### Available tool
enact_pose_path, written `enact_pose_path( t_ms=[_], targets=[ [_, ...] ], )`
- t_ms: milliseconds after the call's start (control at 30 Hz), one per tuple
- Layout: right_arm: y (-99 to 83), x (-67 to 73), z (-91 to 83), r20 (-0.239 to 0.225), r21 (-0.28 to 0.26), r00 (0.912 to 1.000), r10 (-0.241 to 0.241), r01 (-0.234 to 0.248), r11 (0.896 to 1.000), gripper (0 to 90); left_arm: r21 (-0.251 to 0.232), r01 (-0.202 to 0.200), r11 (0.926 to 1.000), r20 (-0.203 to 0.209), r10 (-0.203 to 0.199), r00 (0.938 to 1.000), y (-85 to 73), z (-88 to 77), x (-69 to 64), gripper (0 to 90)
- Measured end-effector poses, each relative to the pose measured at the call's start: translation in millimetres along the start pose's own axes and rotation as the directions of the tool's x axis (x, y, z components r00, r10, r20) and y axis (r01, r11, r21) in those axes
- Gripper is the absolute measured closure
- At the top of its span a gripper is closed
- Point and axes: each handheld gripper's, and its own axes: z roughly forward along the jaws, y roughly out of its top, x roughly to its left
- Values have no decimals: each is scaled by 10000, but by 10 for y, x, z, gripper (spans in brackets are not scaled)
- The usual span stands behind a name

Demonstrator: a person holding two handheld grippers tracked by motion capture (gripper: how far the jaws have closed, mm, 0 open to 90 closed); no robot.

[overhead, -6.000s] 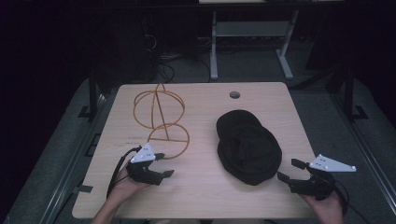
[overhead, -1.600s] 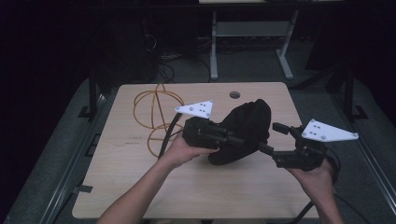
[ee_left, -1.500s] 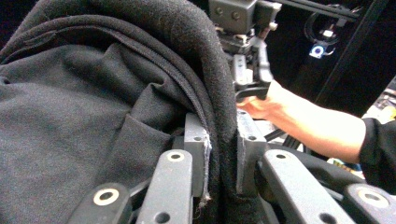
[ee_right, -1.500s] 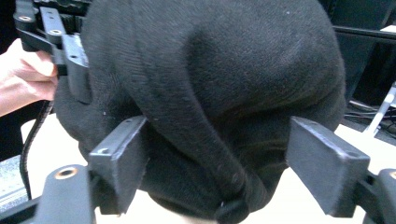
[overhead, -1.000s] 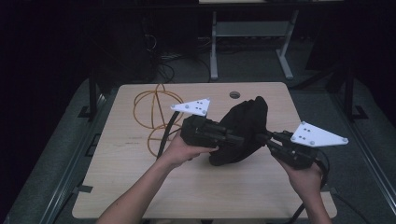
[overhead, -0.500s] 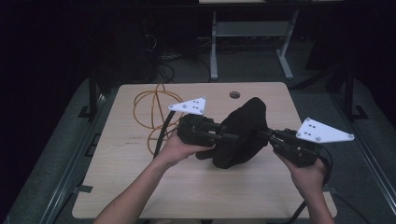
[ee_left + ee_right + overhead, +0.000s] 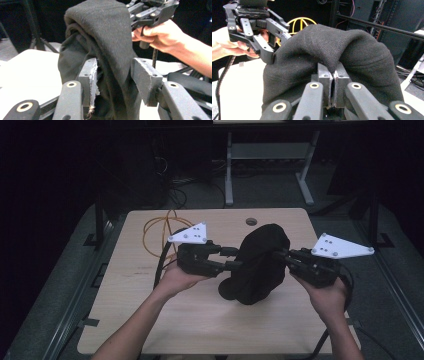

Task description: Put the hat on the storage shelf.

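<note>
Cloth: we see the black knit garment (image 7: 260, 262) bunched, hanging upright above the wooden table (image 7: 200, 320).
Right gripper (image 7: 333, 75): we see it pinching a fold.
Left gripper (image 7: 113, 72): jaws just opening, cloth loose between.

Dim lab, desk frames (image 7: 270, 165), cabling (image 7: 175, 195)

The cloth (image 7: 260, 262) is black, soft knit fabric, bunched and folded over on itself. It is hanging upright in a drooping heap above the middle of the surface (image 7: 200, 320), its top rounded and its lower end sagging down toward the wood, whether touching it cannot be told. In the left gripper view the cloth (image 7: 107, 50) is showing thick doubled folds running downward, one edge rolled over another. In the right gripper view the cloth (image 7: 332, 50) is rising into a pinched ridge and spreading out to both sides below it.
</note>
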Motion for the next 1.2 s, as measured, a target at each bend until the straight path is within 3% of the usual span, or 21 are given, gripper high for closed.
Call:
enact_pose_path(
  t_ms=[200, 500, 600, 800, 967, 1200],
  targets=[
    [54, -56, 26, 74, -17, 9999, 115, -114, 9999, 875, 315, -41, 9995, -602, 60, 9982, -98, -127, -9, 510],
    [245, -164, 94, 22, 154, 9998, 222, -222, 9996, 874, 858, -92, 9963, -1158, 191, 9931, -342, -262, -50, 491],
    [292, -187, 124, 35, 273, 9999, 151, -152, 9995, 874, 1216, -218, 9923, -1429, 392, 9890, -453, -325, -91, 485],
    [453, -205, 231, -44, 303, 10000, -10, 11, 9995, 874, 1298, -187, 9914, -1854, 428, 9817, -671, -405, -181, 468],
    [585, -211, 343, -154, 197, 9999, -59, 62, 9998, 874, 1341, -243, 9907, -1997, 510, 9785, -817, -447, -241, 465],
    [720, -176, 529, -281, -379, 9996, -73, 62, 9993, 874, 1484, 243, 9886, -1973, 55, 9803, -1095, -439, -260, 461]
  ],
)
